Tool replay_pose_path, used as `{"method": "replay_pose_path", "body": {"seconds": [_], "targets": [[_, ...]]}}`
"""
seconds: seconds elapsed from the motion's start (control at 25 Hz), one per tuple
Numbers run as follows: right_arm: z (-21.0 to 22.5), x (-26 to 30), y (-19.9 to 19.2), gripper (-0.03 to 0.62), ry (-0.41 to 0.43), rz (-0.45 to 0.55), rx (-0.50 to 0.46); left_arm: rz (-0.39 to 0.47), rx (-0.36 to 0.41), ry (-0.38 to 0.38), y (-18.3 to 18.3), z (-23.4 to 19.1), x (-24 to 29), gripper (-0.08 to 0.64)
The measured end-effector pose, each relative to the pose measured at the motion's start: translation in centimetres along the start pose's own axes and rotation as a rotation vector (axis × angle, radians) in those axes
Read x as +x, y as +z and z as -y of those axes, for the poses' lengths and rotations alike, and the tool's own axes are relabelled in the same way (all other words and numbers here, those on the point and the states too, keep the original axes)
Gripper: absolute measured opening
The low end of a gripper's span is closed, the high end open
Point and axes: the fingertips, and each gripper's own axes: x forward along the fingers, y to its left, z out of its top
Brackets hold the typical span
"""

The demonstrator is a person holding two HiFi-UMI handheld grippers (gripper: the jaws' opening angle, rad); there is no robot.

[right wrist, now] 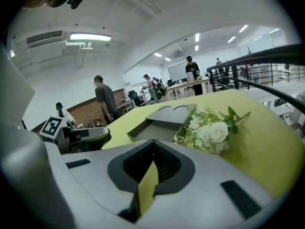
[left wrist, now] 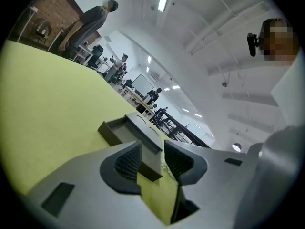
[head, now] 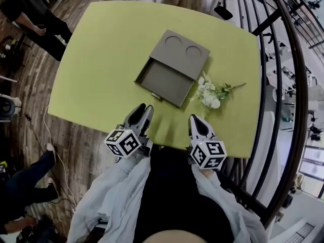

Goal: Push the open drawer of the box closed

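- grey box (head: 183, 50): two round recesses on top, mid green table (head: 96, 59).
- drawer (head: 164, 82): pulled out toward the person, open.
- white flower sprig (head: 210, 94): just beside box, right side.
- left gripper (head: 143, 107): near table edge, short of drawer; jaws partway apart, nothing btwn them.
- right gripper (head: 195, 118): near edge, below flowers; jaw tips together, holds nothing.

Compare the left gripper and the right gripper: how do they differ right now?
The left gripper's jaws stand apart, while the right gripper's jaws are together. The left gripper is rolled, so the table slants in its view; the right gripper sits about level. Both are empty and hover short of the open drawer, touching nothing.
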Motion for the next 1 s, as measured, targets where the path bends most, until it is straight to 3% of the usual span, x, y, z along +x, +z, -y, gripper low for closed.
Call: {"method": "replay_pose_path", "body": {"seconds": [0.44, 0.52, 0.72, 0.88, 1.0], "targets": [[2.7, 2.5, -0.9, 0.007, -0.108, -0.020, 0.070, -0.020, -0.334, -0.075, -1.7, -3.6, 4.2, 0.147], [3.1, 2.4, -0.9, 0.006, -0.128, -0.023, 0.073, -0.037, -0.379, -0.066, -2.5, -4.2, 4.7, 0.147], [3.9, 2.0, -1.6, 0.006, -0.169, -0.034, 0.092, -0.058, -0.585, -0.028, -4.6, -5.4, 5.8, 0.147], [4.3, 1.9, -2.2, 0.006, -0.185, -0.037, 0.111, -0.045, -0.686, -0.029, -5.1, -5.7, 6.8, 0.147], [4.5, 1.8, -2.4, 0.006, -0.197, -0.040, 0.121, -0.048, -0.720, 0.001, -5.5, -6.4, 7.0, 0.147]]}}
